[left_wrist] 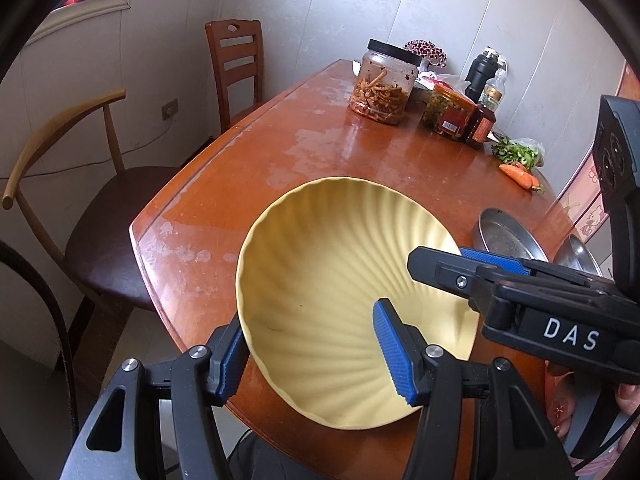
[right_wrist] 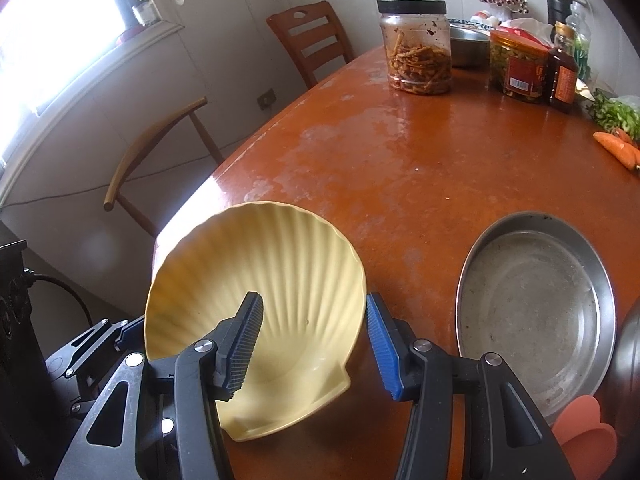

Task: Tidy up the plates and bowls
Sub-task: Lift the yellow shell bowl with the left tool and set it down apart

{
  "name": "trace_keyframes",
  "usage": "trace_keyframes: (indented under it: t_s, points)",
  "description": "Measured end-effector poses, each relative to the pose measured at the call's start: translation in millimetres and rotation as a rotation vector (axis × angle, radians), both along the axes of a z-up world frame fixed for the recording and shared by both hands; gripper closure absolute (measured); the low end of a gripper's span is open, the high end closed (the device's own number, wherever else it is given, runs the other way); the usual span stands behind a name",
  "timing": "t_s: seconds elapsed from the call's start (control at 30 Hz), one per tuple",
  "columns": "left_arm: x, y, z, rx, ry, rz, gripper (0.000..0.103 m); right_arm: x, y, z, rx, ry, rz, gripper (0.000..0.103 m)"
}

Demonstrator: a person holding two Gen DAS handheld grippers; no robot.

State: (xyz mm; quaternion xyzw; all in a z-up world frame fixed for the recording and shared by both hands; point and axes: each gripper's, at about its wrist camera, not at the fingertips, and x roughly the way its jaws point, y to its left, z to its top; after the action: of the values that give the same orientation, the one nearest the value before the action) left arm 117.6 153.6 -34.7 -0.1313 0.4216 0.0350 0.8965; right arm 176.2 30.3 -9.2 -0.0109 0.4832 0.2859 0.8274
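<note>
two-claw hold on a yellow shell-shaped dish (left_wrist: 340, 280) at the near corner of the counter (left_wrist: 320, 140). progress, as a judgement: early to middle. the dish is tilted up with its far rim raised, so it is in hand but not yet placed; a steel plate (right_wrist: 536, 312) lies flat on the counter just to the right, with the rim of a 2nd steel vessel (right_wrist: 628, 360) at the frame edge. nothing is stacked yet, so gathering these pieces together appears to remain.

left claw (left_wrist: 316, 356): narrow, clamped across the dish's left wall, 1 blue pad outside the rim, the other inside the bowl. right claw (right_wrist: 316, 348): narrow, clamped across the dish's right wall, the dark pad inside, the blue pad outside at the rim. in the left wrist view the right claw enters from the right and bites the rim on that side.

the dish thus lies between the 2 claws, held at opposite edges, near the counter's front corner and apart from the jars (right_wrist: 416, 48) at the far end.
</note>
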Motion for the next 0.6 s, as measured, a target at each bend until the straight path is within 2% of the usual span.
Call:
trace_keyframes:
  t_s: [0.43,0.6]
  points:
    - [-2,-2,5,0.032,-0.009,0.015,0.043,-2,-5,11,-0.002,-0.044,-0.016,0.048]
    - [-6,-2,8,0.048,-0.016,0.024,0.04,-6,-9,16,0.004,-0.058,-0.019,0.048]
